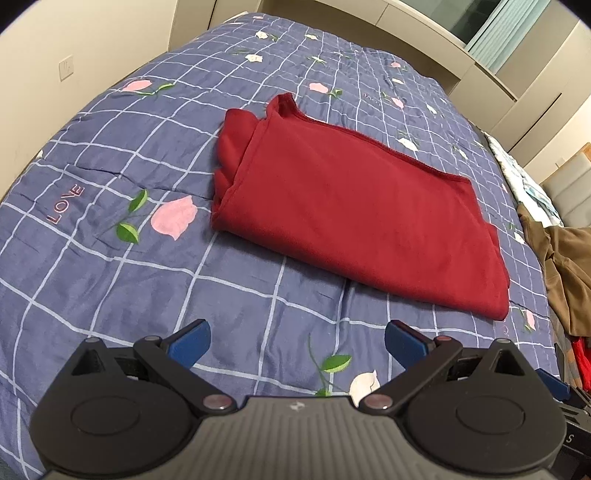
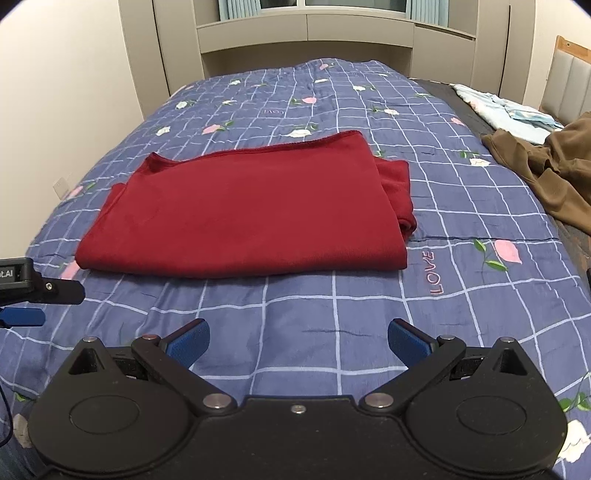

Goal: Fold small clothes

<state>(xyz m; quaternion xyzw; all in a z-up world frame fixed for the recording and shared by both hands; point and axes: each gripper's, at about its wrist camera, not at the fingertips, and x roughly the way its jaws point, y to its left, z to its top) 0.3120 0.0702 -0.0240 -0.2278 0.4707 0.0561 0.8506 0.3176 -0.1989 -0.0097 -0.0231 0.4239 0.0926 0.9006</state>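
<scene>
A dark red garment (image 1: 354, 206) lies folded into a flat rectangle on the blue checked bedspread (image 1: 110, 280). In the right wrist view the red garment (image 2: 251, 210) sits straight ahead, with bunched layers at its right end. My left gripper (image 1: 297, 345) hovers open over the spread, short of the garment's near edge, nothing between its blue pads. My right gripper (image 2: 298, 341) is likewise open and empty, a little back from the garment. Part of the left gripper (image 2: 26, 295) shows at the left edge of the right wrist view.
A crumpled brown garment (image 2: 554, 170) lies at the bed's right side, and light blue cloth (image 2: 506, 114) beyond it. A cream wall (image 1: 74, 48) borders the bed's left side. A headboard shelf unit (image 2: 306, 33) stands at the far end.
</scene>
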